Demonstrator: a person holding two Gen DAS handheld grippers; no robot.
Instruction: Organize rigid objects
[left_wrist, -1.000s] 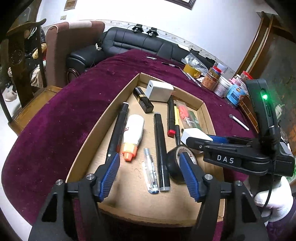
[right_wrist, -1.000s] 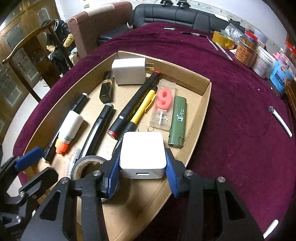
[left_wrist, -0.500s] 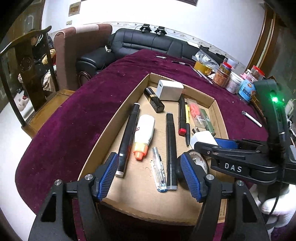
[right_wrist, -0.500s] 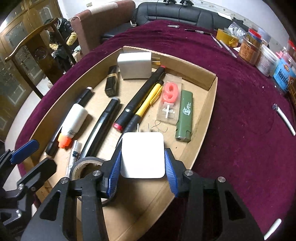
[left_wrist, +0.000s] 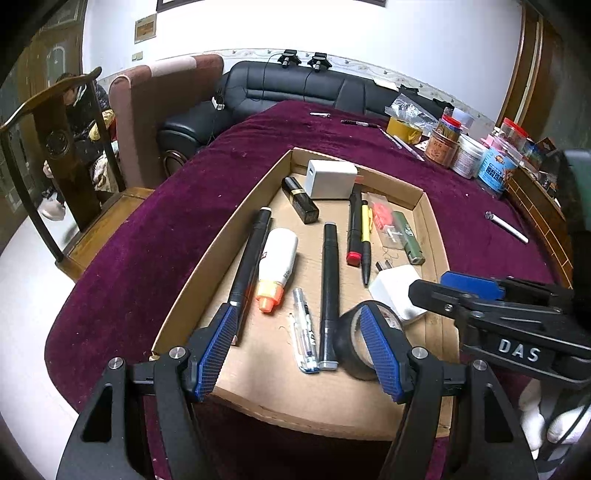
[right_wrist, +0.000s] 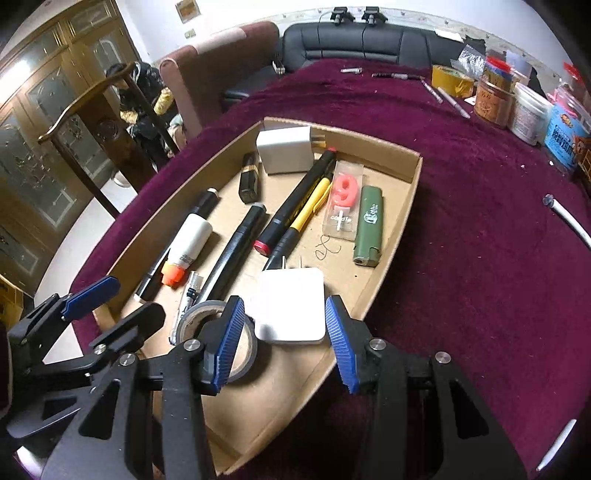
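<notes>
An open cardboard box (left_wrist: 207, 258) (right_wrist: 402, 221) on the purple cloth holds markers, a white glue bottle (left_wrist: 279, 258), a green lighter (right_wrist: 367, 225), a grey tape roll (left_wrist: 347, 343) (right_wrist: 192, 314) and a white charger at its far end (left_wrist: 330, 179). A second white charger (right_wrist: 290, 306) (left_wrist: 393, 291) lies flat on the box floor by the tape roll, prongs pointing away. My right gripper (right_wrist: 282, 300) (left_wrist: 430, 284) hangs just above it, open, with a gap showing beside the left pad. Over the box's near end my left gripper (left_wrist: 297, 310) (right_wrist: 136, 295) stands open and empty.
Jars and a yellow tape roll (left_wrist: 461, 147) crowd the table's far right. A white stick (right_wrist: 569, 221) lies on the cloth right of the box. A wooden chair (left_wrist: 55, 147) and an armchair stand to the left. A white-gloved hand (left_wrist: 543, 417) holds the right gripper.
The second charger was pinched between the right pads and now rests on the box floor. The right gripper has drawn back and up from it. The left gripper has tilted a little.
</notes>
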